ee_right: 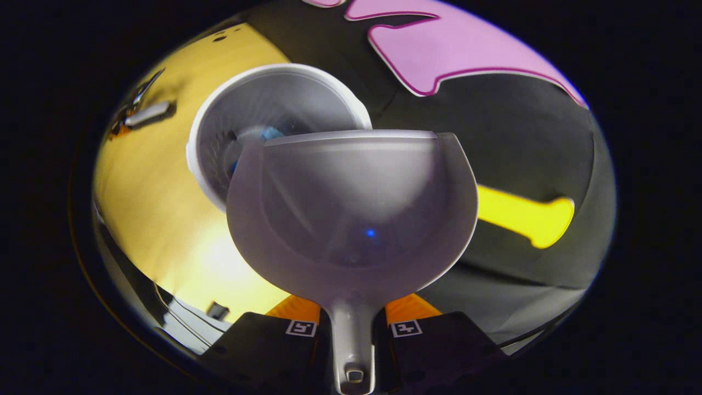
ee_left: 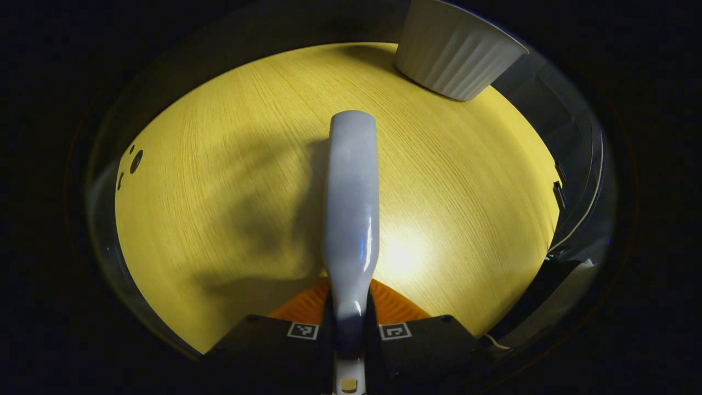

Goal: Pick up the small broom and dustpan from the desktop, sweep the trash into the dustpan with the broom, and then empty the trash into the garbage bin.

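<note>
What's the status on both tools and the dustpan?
Left tool shut on broom, held over desktop. Right tool shut on dustpan, at the garbage bin rim. Nothing in the way.

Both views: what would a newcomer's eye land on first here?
In the right gripper view, the dustpan looms in the centre, its handle between the right gripper fingers, with the white bin behind it at upper left. In the left gripper view, the pale broom runs up the middle over the yellow desktop, held by the left gripper.
</note>
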Available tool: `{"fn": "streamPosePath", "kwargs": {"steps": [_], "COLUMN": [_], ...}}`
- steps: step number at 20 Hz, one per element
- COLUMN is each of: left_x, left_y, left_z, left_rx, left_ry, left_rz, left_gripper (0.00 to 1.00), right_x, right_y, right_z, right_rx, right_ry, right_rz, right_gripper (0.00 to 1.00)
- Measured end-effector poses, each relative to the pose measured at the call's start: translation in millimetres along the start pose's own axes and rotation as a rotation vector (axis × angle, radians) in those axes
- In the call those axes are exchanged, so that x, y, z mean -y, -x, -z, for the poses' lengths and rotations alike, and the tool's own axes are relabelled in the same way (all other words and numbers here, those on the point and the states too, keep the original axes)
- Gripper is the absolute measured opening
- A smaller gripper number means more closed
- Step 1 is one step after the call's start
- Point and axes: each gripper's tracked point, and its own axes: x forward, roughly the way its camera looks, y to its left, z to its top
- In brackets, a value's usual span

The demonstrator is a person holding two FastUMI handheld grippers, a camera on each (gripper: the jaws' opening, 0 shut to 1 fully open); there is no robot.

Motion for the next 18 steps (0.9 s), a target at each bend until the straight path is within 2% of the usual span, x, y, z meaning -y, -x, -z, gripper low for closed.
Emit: {"fn": "streamPosePath", "kwargs": {"steps": [6,7,8,9,10,11,16,17,18], "left_x": [0,0,0,-1,-1,-1,-1,-1,0], "left_y": [0,0,0,-1,-1,-1,-1,-1,-1], "left_z": [1,1,2,2,2,2,4,3,4], "left_rx": [-0.01,-0.013,-0.019,-0.025,-0.03,-0.035,-0.047,-0.048,-0.049], "left_ry": [-0.003,-0.005,-0.008,-0.01,-0.013,-0.014,-0.01,-0.009,-0.008], "left_rz": [-0.007,-0.009,-0.011,-0.014,-0.018,-0.022,-0.034,-0.037,-0.04], "left_gripper": [0.25,0.25,0.25,0.25,0.26,0.26,0.26,0.26,0.26], "right_x": [-24,-29,-35,-41,-48,-56,-152,-174,-197], "right_y": [18,24,35,43,51,54,73,69,62], "right_z": [9,7,8,7,7,9,45,55,64], "right_rx": [0.259,0.306,0.344,0.375,0.402,0.413,0.406,0.382,0.356], "right_ry": [-0.376,-0.426,-0.459,-0.48,-0.495,-0.511,-0.516,-0.499,-0.479], "right_rz": [-0.092,-0.115,-0.137,-0.16,-0.184,-0.215,-0.334,-0.355,-0.376], "right_gripper": [0.34,0.29,0.34,0.34,0.38,0.34,0.34,0.29,0.39]}}
